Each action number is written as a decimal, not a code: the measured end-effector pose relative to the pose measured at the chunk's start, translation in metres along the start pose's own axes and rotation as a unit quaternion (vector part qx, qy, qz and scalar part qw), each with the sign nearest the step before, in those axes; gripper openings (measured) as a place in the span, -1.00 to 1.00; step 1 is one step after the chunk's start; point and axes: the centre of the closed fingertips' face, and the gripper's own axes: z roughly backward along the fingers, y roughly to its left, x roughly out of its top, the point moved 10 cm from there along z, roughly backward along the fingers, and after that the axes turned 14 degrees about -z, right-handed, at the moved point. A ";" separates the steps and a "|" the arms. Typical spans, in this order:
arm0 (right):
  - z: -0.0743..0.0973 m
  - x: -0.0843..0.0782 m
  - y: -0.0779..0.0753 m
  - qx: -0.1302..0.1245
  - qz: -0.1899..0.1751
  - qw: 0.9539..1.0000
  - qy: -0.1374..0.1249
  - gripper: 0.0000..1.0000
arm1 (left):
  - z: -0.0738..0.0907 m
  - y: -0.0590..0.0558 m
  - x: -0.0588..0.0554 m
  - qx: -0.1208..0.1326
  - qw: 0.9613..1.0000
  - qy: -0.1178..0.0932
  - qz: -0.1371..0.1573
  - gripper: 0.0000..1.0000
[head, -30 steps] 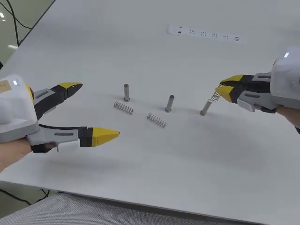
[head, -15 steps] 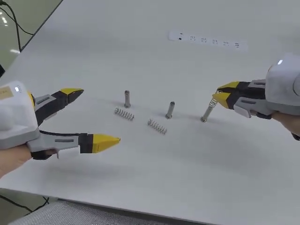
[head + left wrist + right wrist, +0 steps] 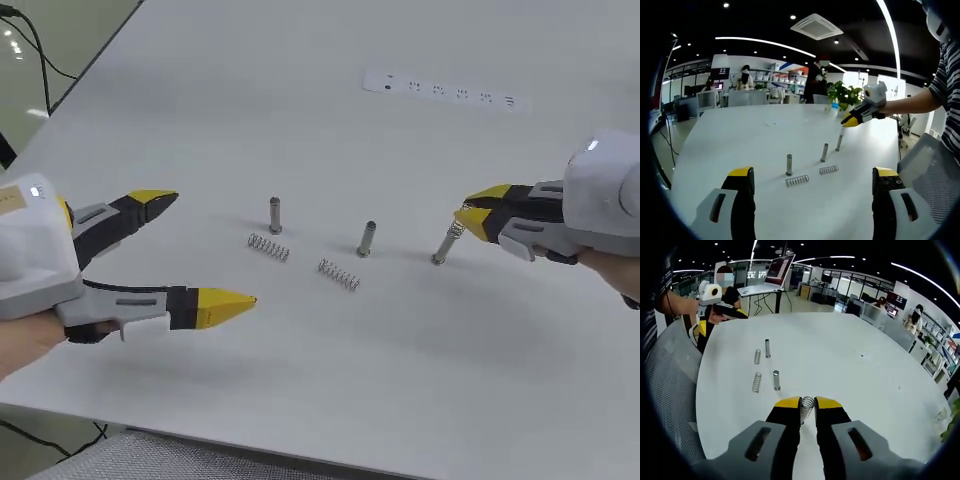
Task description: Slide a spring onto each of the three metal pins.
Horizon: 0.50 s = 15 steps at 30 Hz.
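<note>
Three short metal pins stand on the white table: the left pin (image 3: 275, 214), the middle pin (image 3: 367, 238) and the right pin (image 3: 440, 249), which leans. My right gripper (image 3: 468, 214) is shut on a spring (image 3: 807, 405) that sits over the top of the leaning pin. Two loose springs lie flat, one (image 3: 268, 247) by the left pin and one (image 3: 338, 273) by the middle pin. Near the table's front left, my left gripper (image 3: 200, 250) is held wide open with nothing in it. In the left gripper view the pins (image 3: 789, 164) stand ahead between the jaws.
A white power strip (image 3: 450, 92) lies at the far side of the table (image 3: 330, 380). Beyond the table stand office chairs, desks and several people (image 3: 817, 80). The table's front edge runs just below my left gripper.
My right gripper has pushed the spring a little lower along the leaning right pin. The left gripper has stayed where it was, and the head camera has shifted slightly.
</note>
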 end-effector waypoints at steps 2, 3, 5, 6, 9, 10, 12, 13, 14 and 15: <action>-0.001 -0.001 -0.001 0.000 -0.003 1.000 0.000 -0.76 | -0.001 0.000 -0.001 0.001 1.000 0.000 0.000 0.95; -0.001 -0.001 -0.001 -0.001 -0.004 1.000 -0.001 -0.76 | -0.001 0.000 -0.001 0.001 1.000 0.000 0.000 0.95; -0.003 -0.003 -0.002 -0.001 -0.006 1.000 0.000 -0.76 | -0.002 0.000 -0.001 0.001 1.000 0.000 0.001 0.95; -0.004 -0.004 -0.002 -0.001 -0.005 1.000 0.001 -0.76 | -0.002 0.000 -0.001 0.001 1.000 0.001 0.001 0.95; -0.006 -0.006 -0.002 0.000 -0.006 1.000 0.004 -0.76 | -0.003 0.000 -0.002 0.000 1.000 0.000 0.002 0.95; -0.007 -0.007 -0.002 0.001 -0.008 1.000 0.005 -0.76 | -0.003 0.000 -0.003 0.000 1.000 0.000 0.002 0.95; -0.008 -0.008 -0.002 0.000 -0.007 1.000 0.006 -0.76 | -0.003 0.000 -0.004 0.000 1.000 0.001 0.003 0.95; -0.009 -0.009 -0.002 0.000 -0.007 1.000 0.007 -0.76 | -0.003 0.000 -0.004 0.000 1.000 0.001 0.003 0.95; -0.010 -0.010 -0.002 0.001 -0.008 1.000 0.009 -0.76 | -0.003 0.000 -0.004 0.001 1.000 0.001 0.004 0.95; -0.011 -0.011 -0.002 0.000 -0.008 1.000 0.009 -0.76 | -0.003 0.000 -0.005 0.001 1.000 0.001 0.004 0.95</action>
